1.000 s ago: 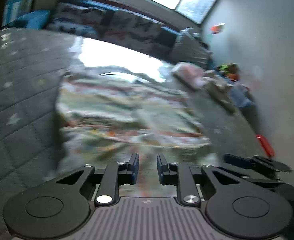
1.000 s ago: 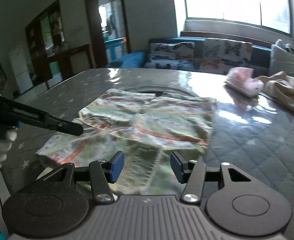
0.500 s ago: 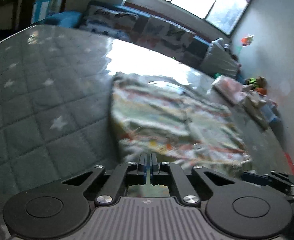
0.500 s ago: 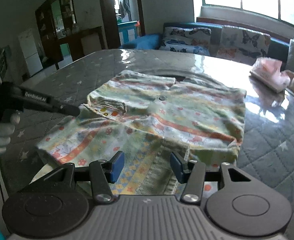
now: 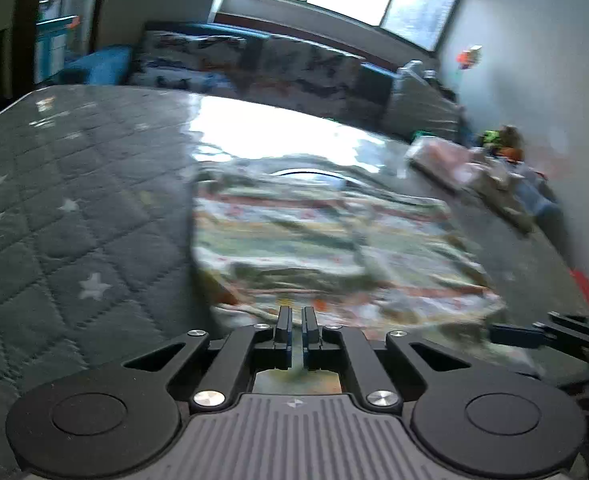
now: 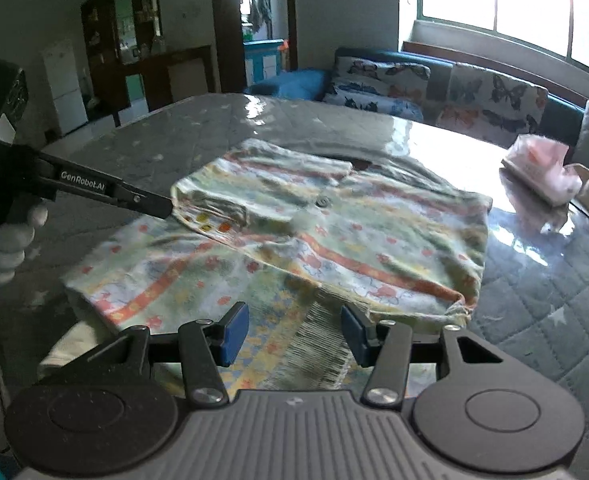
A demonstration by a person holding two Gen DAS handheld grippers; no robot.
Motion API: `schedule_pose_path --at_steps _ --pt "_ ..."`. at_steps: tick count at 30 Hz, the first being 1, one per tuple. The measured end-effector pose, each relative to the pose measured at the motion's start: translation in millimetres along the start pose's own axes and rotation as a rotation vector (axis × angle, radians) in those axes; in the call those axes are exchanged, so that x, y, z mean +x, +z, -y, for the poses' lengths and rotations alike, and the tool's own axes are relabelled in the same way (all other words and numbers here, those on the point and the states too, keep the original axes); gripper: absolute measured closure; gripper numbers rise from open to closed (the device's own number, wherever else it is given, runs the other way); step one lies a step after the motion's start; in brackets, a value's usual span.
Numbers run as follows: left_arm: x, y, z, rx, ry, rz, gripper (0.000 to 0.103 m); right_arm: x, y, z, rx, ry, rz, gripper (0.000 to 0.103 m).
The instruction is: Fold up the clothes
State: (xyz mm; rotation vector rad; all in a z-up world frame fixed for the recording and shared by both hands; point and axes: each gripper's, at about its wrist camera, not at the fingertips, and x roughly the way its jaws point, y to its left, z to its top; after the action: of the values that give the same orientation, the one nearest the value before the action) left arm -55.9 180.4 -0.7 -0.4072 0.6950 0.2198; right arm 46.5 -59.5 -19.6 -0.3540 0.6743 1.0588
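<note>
The left gripper [image 5: 296, 322] has its two fingers drawn nearly together, a thin slit between the pads, and whether any cloth sits in that slit cannot be told from its own blurred view. In the right wrist view its black tip [image 6: 162, 209] touches the left edge of the patterned garment [image 6: 314, 240], at a folded-over sleeve or flap, with a white-gloved hand [image 6: 2, 240] wrapped round the handle. The right gripper [image 6: 294, 334] stands wide open, blue pads well apart, hovering over the garment's near hem and holding nothing.

The garment lies spread on a grey quilted surface [image 6: 554, 300] stitched with small stars. It is pale green and white, crossed by orange-red stripes and dotted with little flowers, with a small round button [image 6: 321, 202] near its middle. Its near part shows a ribbed, fringed strip and a yellower print. A pink folded bundle [image 6: 542, 164] rests well apart at the far right, near a butterfly-print sofa [image 6: 454, 88]
</note>
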Motion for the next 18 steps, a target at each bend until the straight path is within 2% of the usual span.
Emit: schedule_pose_path --at_steps 8,14,16,18 --pt "-2.6 -21.2 24.4 0.114 0.014 -0.044 0.093 -3.3 -19.2 -12.5 -0.048 0.001 -0.042 0.051" --pt "-26.2 -32.3 40.1 0.161 0.018 -0.055 0.082 -17.8 -23.5 -18.1 -0.08 -0.001 -0.028 0.05" --pt "-37.6 -38.5 46.6 0.17 0.021 -0.064 0.072 -19.0 -28.2 -18.8 -0.086 -0.005 -0.042 0.047" --pt "-48.1 -44.9 52.1 0.167 0.024 -0.079 0.069 -21.4 -33.3 -19.4 -0.095 -0.01 -0.046 0.047"
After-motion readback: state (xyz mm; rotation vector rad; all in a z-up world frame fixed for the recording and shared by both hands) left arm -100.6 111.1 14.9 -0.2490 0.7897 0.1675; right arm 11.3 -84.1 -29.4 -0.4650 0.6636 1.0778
